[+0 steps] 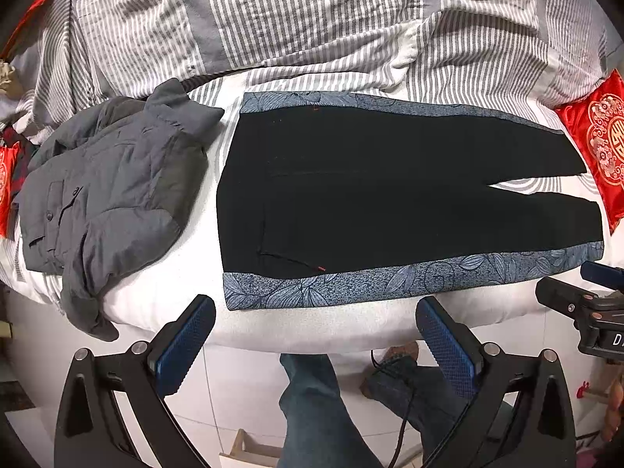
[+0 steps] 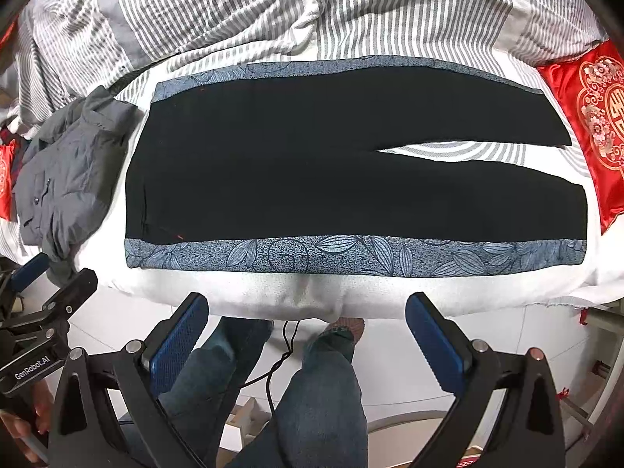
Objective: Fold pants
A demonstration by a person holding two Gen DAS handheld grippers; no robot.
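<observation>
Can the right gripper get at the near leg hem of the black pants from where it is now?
Probably yes. The right gripper is open, empty, off the bed's near edge. The pants lie flat; the near hem sits uncovered, and the red cushion lies just beyond it.

One pair of pants (image 1: pixel 370 191) lies flat on the bed (image 1: pixel 312 323) — two legs, two patterned blue side bands. One grey jacket (image 1: pixel 109 195) sits beside it. One striped blanket (image 1: pixel 312 19) is bunched behind. Red cushions: two — one (image 1: pixel 600 144) by the leg ends, one (image 1: pixel 6 187) past the jacket. Two grippers show, the left (image 1: pixel 314 323) and the right (image 2: pixel 306 319), each with two blue-padded jaws set apart. Two legs in jeans (image 2: pixel 312 390) stand below.
</observation>
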